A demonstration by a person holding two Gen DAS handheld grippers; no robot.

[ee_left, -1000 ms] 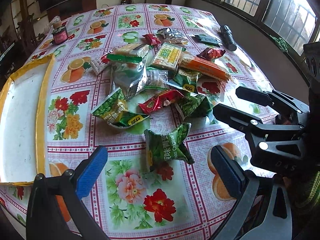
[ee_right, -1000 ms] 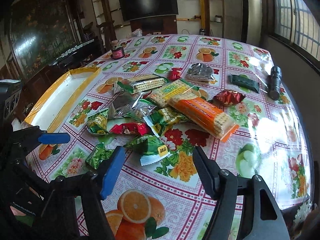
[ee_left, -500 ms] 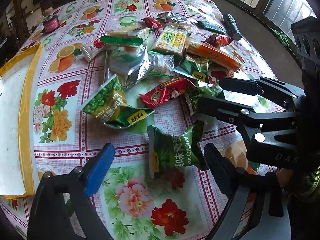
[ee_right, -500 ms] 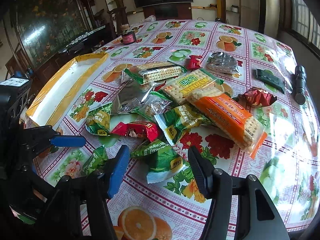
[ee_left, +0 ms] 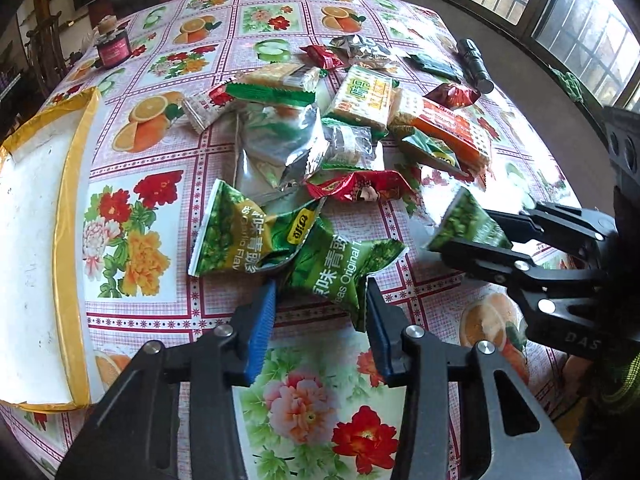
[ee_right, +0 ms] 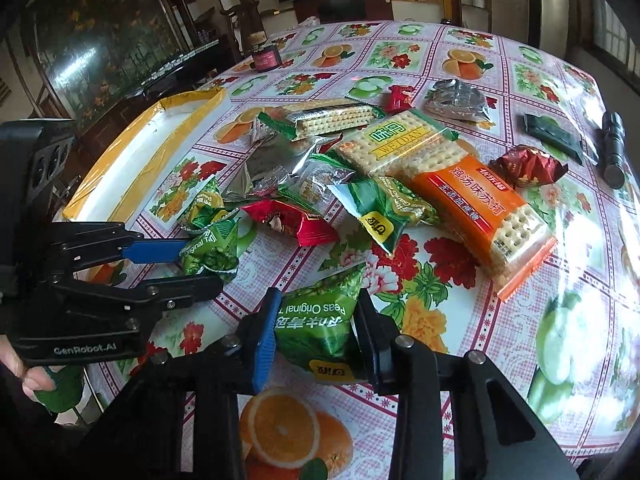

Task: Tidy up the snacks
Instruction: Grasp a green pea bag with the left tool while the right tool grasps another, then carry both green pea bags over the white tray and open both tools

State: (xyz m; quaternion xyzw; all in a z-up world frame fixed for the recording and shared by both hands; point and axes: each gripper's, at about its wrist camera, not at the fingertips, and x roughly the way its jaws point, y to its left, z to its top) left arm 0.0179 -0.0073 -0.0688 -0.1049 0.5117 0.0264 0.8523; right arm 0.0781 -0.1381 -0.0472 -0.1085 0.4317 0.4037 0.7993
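A heap of snack packets lies mid-table. My left gripper (ee_left: 320, 320) is shut on a green pea packet (ee_left: 340, 268) at the near edge of the heap; it also shows in the right wrist view (ee_right: 200, 254) with that packet (ee_right: 210, 250). My right gripper (ee_right: 316, 332) is shut on another green pea packet (ee_right: 316, 328), also seen in the left wrist view (ee_left: 466, 222). Behind lie a red packet (ee_left: 360, 188), a silver bag (ee_left: 280, 140), a green-yellow cracker pack (ee_right: 400, 144) and an orange cracker pack (ee_right: 488, 208).
A white tray with yellow rim (ee_left: 72, 216) sits at the table's left edge. A pink jar (ee_left: 114, 46) stands far left. A black flashlight (ee_right: 614, 152) and a dark packet (ee_right: 554, 138) lie at the right. The floral tablecloth (ee_left: 300, 420) covers the table.
Both grippers moved forward to the heap and closed, each on a green pea packet.
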